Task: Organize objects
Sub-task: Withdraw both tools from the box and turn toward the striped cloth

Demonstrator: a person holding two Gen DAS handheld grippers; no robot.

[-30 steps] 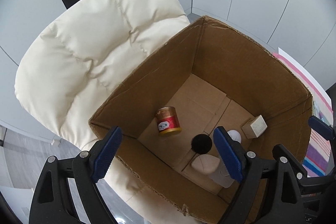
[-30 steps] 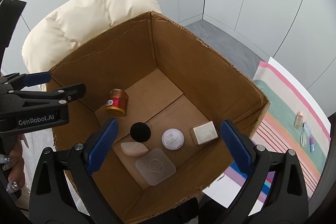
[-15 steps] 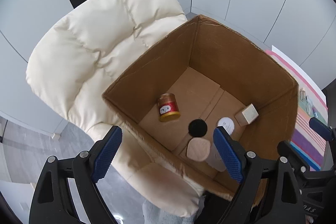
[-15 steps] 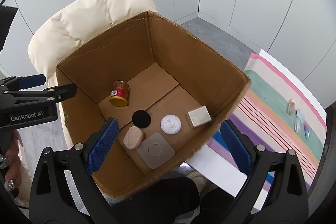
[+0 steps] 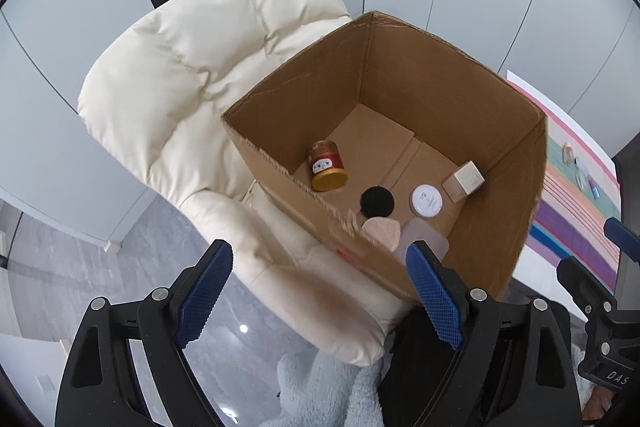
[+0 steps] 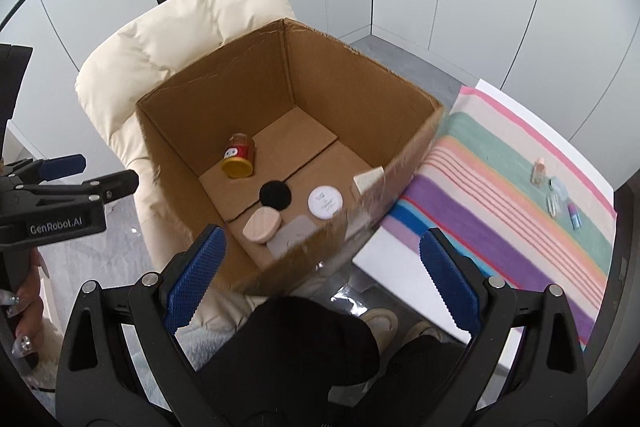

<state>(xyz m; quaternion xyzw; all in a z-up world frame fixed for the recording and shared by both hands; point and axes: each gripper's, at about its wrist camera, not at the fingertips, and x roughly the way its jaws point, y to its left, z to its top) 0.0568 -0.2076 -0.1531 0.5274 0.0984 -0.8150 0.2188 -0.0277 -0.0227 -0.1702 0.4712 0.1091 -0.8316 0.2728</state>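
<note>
An open cardboard box (image 5: 520, 187) (image 6: 168, 139) stands on a cream padded chair (image 5: 180, 87) (image 6: 132, 59). On its floor lie a red-and-gold jar (image 5: 326, 165) (image 6: 239, 161), a black round puff (image 5: 377, 201) (image 6: 275, 195), a white round lid (image 5: 426, 201) (image 6: 325, 202), a beige cube (image 5: 463, 181) (image 6: 368, 181), a peach sponge (image 5: 382, 231) (image 6: 262, 225) and a frosted flat case (image 5: 424, 239) (image 6: 294, 233). My left gripper (image 5: 320, 295) is open and empty, near the box's front edge. My right gripper (image 6: 322, 277) is open and empty above the box's near corner.
A striped cloth (image 6: 500, 211) (image 5: 576, 211) on a white table lies right of the box, with several small bottles (image 6: 556, 193) (image 5: 580, 167) on it. A person's dark trousers (image 6: 312, 343) and shoes are below. A hand (image 6: 22, 323) holds the left gripper's handle.
Both grippers have pulled back and risen from the box. The box looks smaller and farther, and more of the chair, floor and striped cloth shows.
</note>
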